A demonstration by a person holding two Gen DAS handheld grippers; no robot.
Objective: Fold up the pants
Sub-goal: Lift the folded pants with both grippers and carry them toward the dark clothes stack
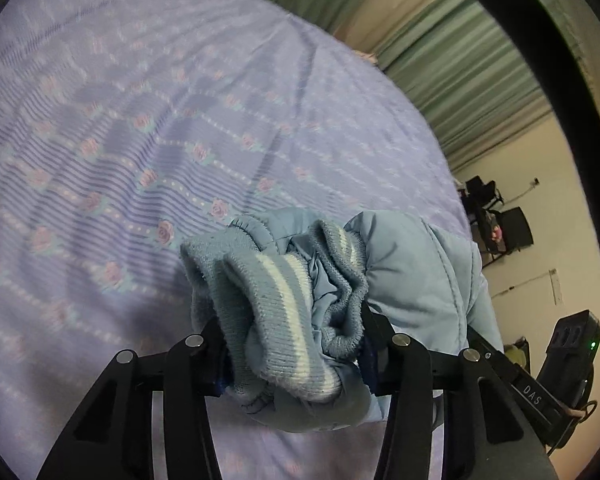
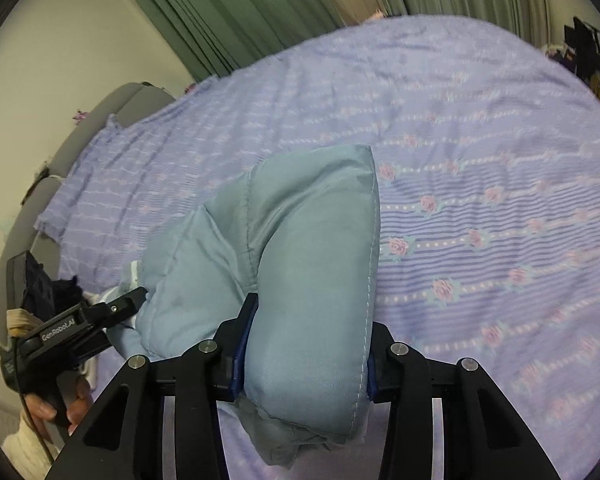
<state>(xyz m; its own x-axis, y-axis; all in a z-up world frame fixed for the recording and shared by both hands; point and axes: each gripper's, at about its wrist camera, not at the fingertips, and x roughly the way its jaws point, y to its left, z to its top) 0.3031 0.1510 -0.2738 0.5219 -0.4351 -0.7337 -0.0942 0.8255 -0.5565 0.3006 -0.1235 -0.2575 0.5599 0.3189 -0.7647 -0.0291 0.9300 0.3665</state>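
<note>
The pants (image 2: 296, 240) are light blue and padded, with ribbed knit cuffs striped white (image 1: 276, 308). They are held up above a purple flowered bedspread (image 1: 140, 128). My left gripper (image 1: 296, 356) is shut on the bunched knit cuffs and blue fabric. My right gripper (image 2: 304, 356) is shut on a thick folded edge of the pants. The left gripper also shows at the lower left of the right wrist view (image 2: 112, 312), touching the pants. The right gripper shows at the lower right of the left wrist view (image 1: 540, 396).
The bedspread (image 2: 480, 140) covers the whole bed. Green curtains (image 1: 440, 64) hang behind it. A grey headboard (image 2: 80, 132) stands on the left in the right wrist view. Dark chairs (image 1: 500, 224) stand by the cream wall beyond the bed's edge.
</note>
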